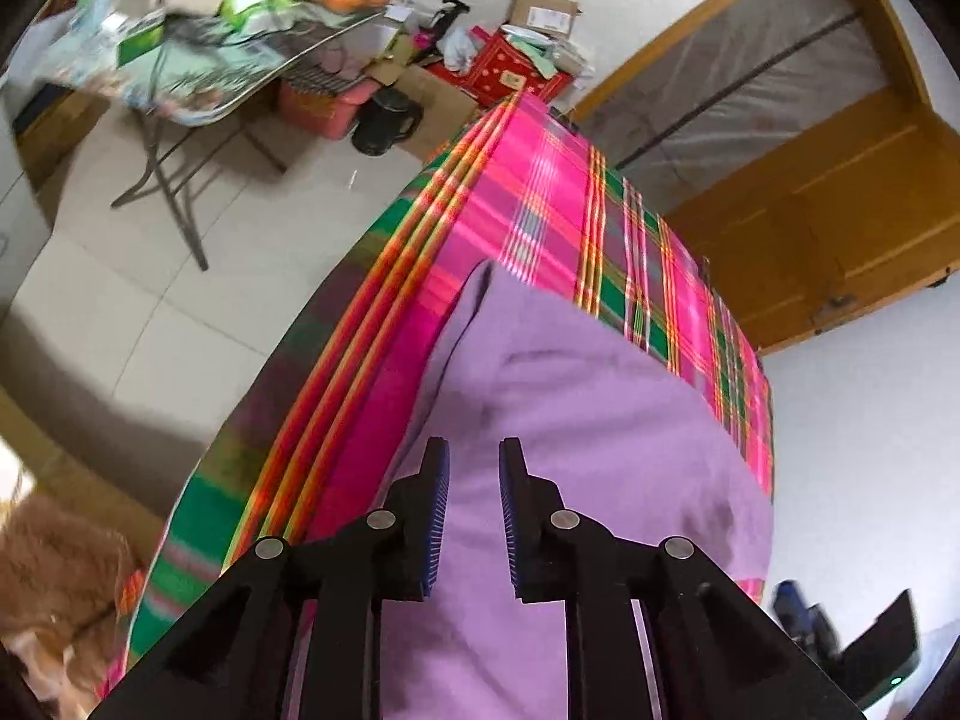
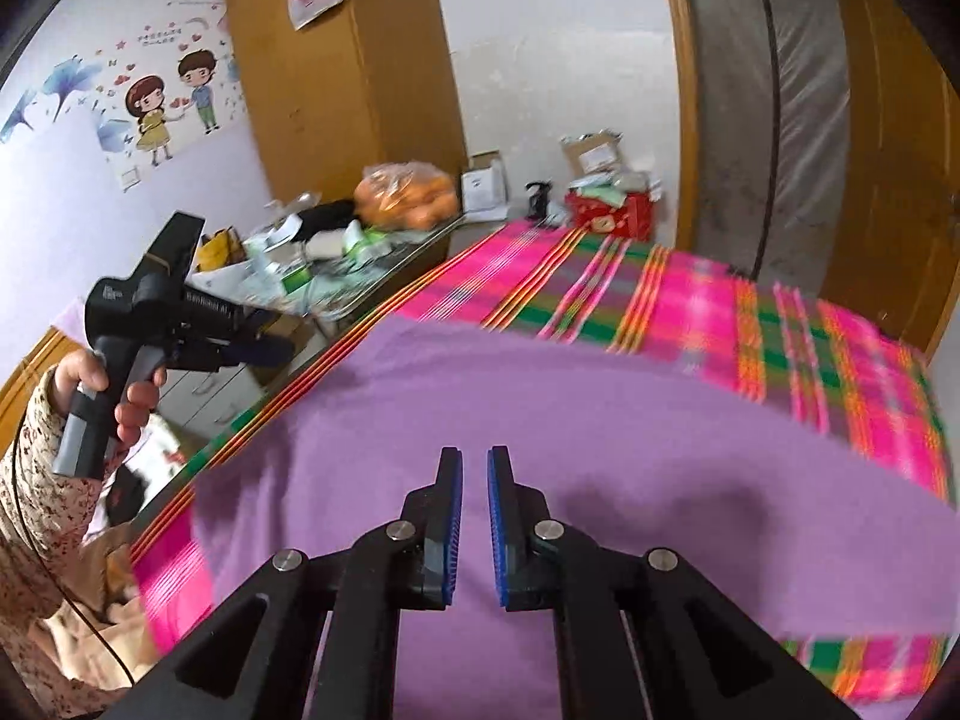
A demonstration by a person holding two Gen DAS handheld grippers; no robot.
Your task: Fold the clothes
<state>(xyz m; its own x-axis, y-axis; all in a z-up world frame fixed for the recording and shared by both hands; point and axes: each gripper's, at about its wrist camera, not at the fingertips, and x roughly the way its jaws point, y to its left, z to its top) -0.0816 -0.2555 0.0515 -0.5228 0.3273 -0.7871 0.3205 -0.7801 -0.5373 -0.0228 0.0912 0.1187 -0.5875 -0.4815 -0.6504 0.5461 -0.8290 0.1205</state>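
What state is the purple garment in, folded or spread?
Spread, mostly: the purple garment lies flat across the plaid bedcover. Whether it is already doubled cannot be told. Neither gripper holds it.

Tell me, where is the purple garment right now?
The purple garment lies spread on the pink plaid bedsheet, below both open grippers, beside the cluttered folding table.

Garment lying on the bed, clutter at the frame tops

The garment (image 2: 600, 420) is lying on the bedsheet (image 2: 780, 324) mid-frame; a table (image 2: 360, 276) is standing at centre left beside the bed, boxes (image 2: 606, 204) sitting behind at upper centre.
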